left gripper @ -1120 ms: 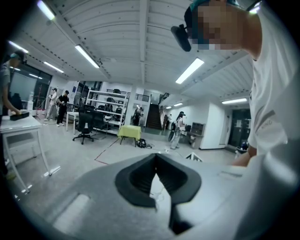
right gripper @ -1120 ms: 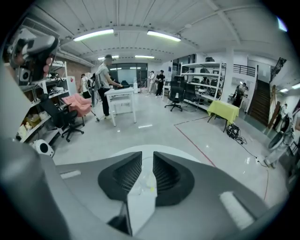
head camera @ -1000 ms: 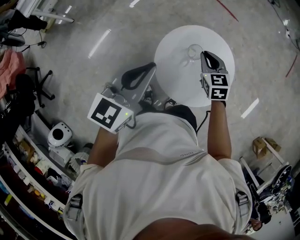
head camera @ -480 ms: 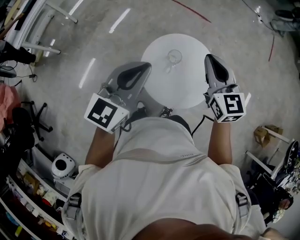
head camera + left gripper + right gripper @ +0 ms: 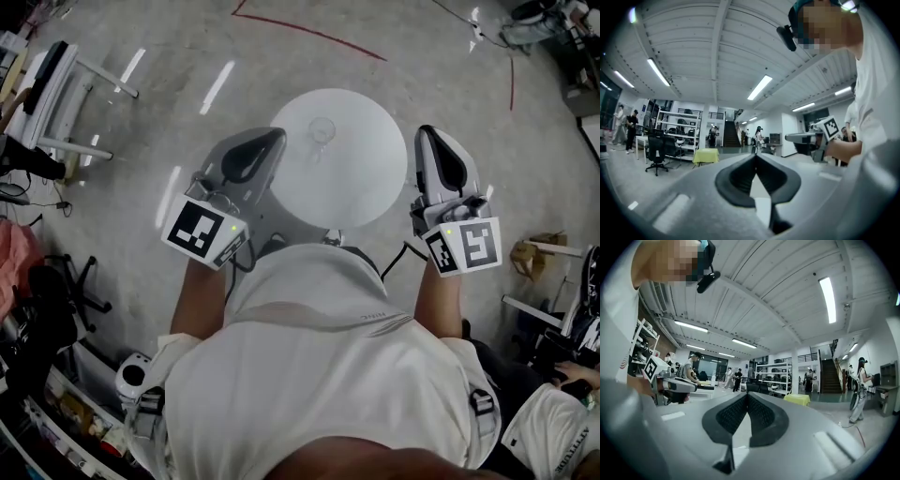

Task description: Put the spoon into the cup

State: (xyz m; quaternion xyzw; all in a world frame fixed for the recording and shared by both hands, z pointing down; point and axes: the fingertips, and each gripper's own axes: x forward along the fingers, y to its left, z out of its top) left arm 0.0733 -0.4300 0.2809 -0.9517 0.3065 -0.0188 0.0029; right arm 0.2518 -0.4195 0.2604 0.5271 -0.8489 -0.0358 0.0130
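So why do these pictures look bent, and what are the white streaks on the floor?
Head view: the streaks are glare, seemingly lights mirrored on the glossy grey floor. Left and right gripper views: a wide-angle lens bows the ribbed white ceiling and darkens the corners.

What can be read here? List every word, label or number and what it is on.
"ATTITUDE": on a bystander's white shirt, bottom right of the head view.
Wearer's shirt: small print on the back, too small to read.
Left cube, right cube: square markers only, no letters.
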